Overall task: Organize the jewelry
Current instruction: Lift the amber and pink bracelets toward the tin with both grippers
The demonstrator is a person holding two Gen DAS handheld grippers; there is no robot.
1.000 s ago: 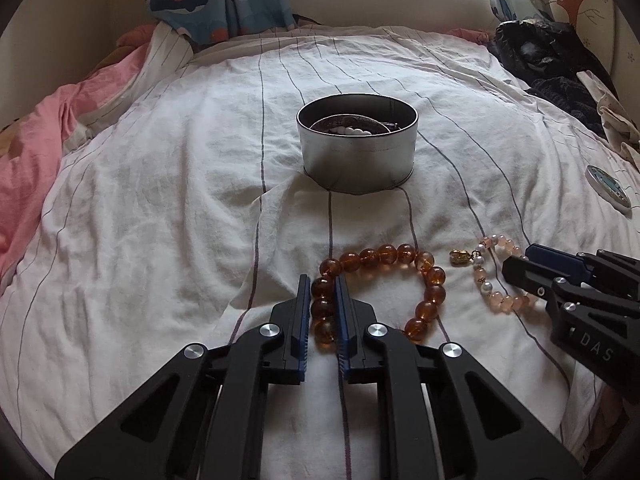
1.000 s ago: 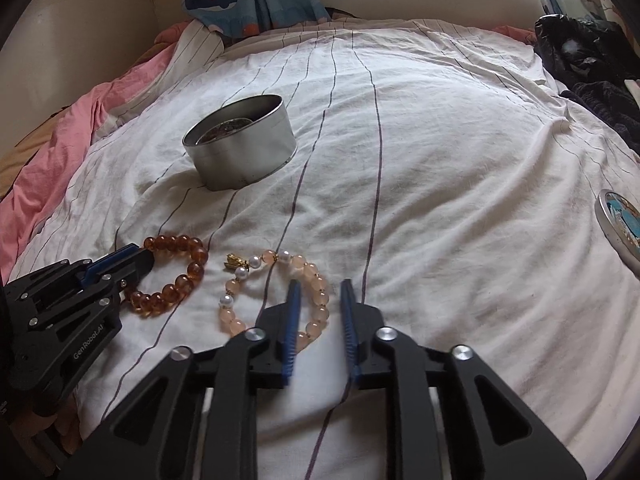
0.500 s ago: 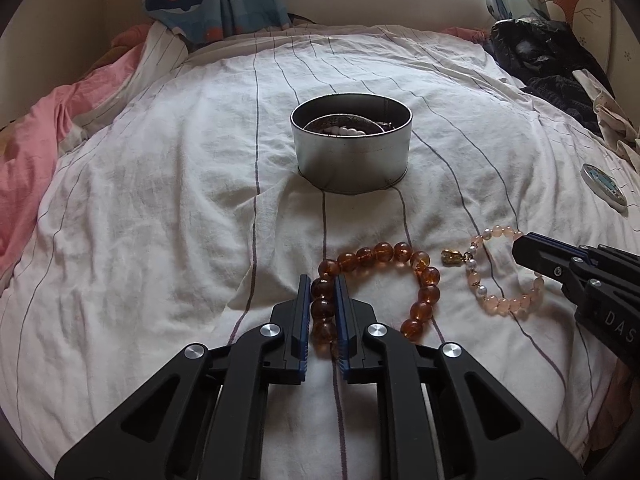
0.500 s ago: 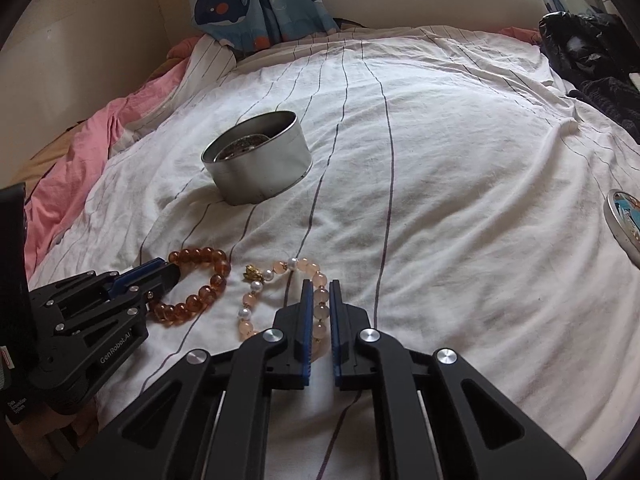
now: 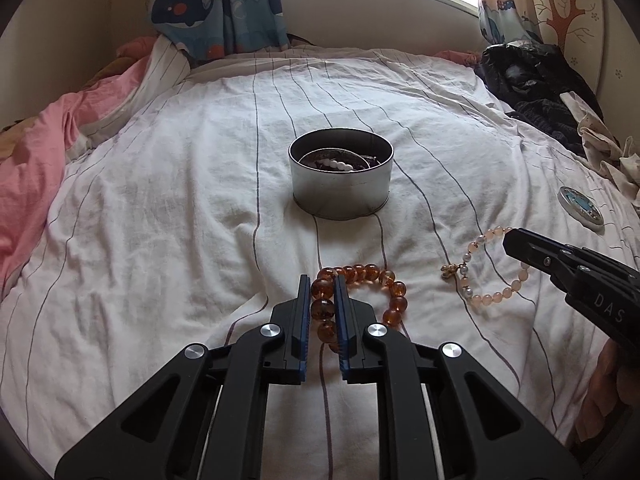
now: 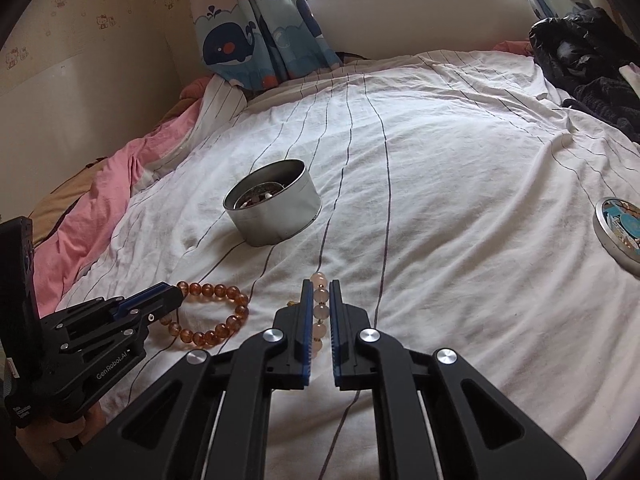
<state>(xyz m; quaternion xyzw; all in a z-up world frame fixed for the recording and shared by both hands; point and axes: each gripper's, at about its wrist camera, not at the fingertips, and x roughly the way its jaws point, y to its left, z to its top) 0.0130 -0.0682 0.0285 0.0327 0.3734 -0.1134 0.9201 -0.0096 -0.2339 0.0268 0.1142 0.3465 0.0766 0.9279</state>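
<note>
My left gripper [image 5: 322,280] is shut on the amber bead bracelet [image 5: 394,286], whose loop hangs to the right of its fingers. My right gripper [image 6: 321,285] is shut on the pale pink and pearl bracelet [image 6: 321,312], beads pinched between the blue pads. In the left wrist view that pink bracelet [image 5: 486,298] dangles from the right gripper [image 5: 510,240], lifted off the sheet. A round silver tin [image 5: 341,178] stands open ahead on the bed with jewelry inside; it also shows in the right wrist view as the tin [image 6: 274,206]. The amber bracelet [image 6: 212,312] and left gripper [image 6: 178,294] appear at lower left there.
Everything rests on a white striped bedsheet [image 5: 160,200]. The tin's lid [image 6: 620,230] lies far right. Pink bedding [image 5: 32,160] bunches at left, dark clothes [image 5: 532,88] pile at back right. Whale-print curtains [image 6: 256,32] and a window stand behind the bed.
The right gripper closed on the pink bracelet. Both grippers have risen a little with their bracelets and the views tilted up, showing the window.
</note>
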